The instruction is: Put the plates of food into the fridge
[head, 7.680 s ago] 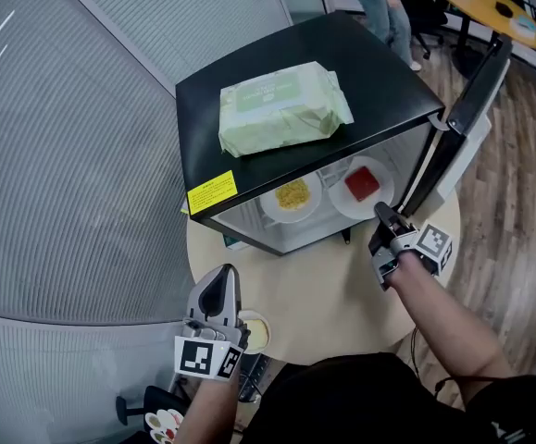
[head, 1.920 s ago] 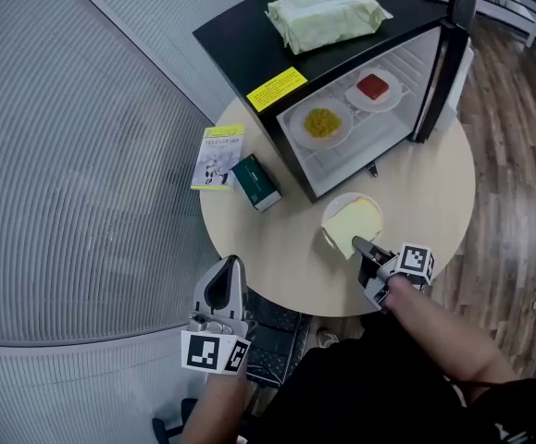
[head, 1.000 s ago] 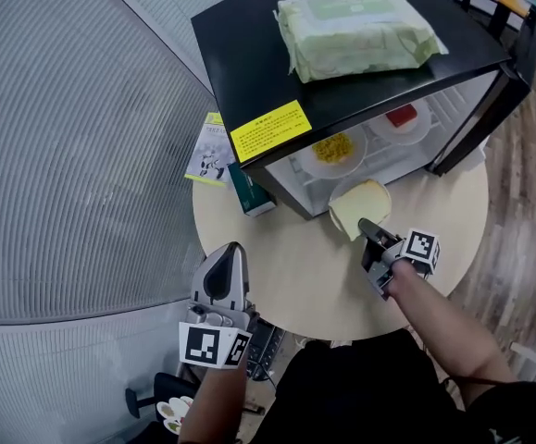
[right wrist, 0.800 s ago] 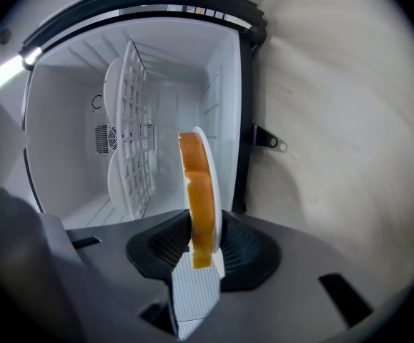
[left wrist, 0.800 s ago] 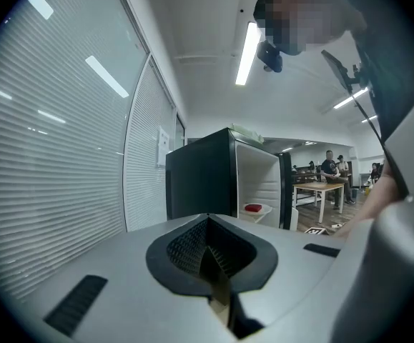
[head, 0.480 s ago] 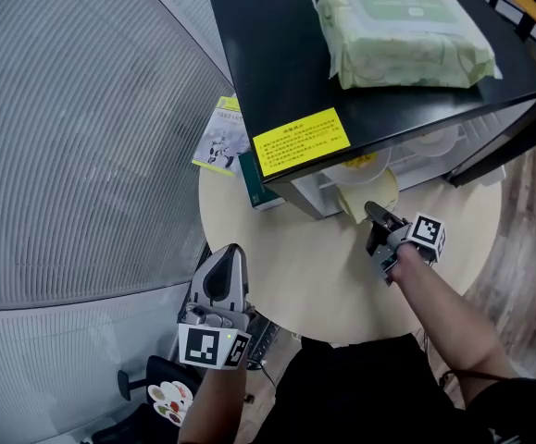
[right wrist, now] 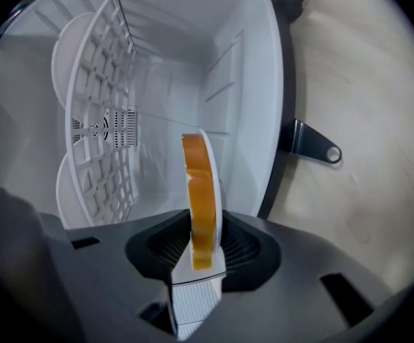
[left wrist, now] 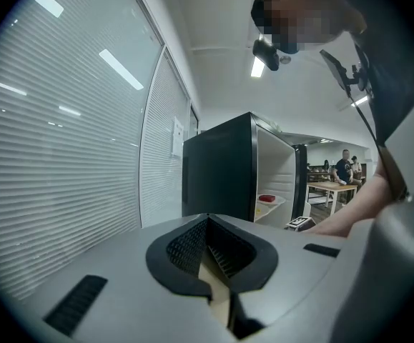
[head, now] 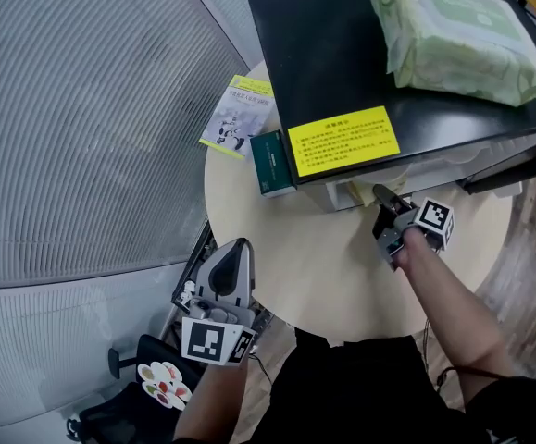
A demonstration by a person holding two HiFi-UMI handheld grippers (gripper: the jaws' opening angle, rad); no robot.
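While the black top of the fridge hides its inside in the head view, the right gripper sits at the opening. Left gripper view: the left gripper is clenched on nothing, well away. Right gripper view: jaws grasp the plate inside, below the shelf; a tilt could slide the food off.

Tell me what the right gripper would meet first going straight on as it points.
Shut on the plate of food, the right gripper points into the fridge beneath the rack. The way looks free up to the back wall, which the plate's rim would probably touch first; depth is unclear.
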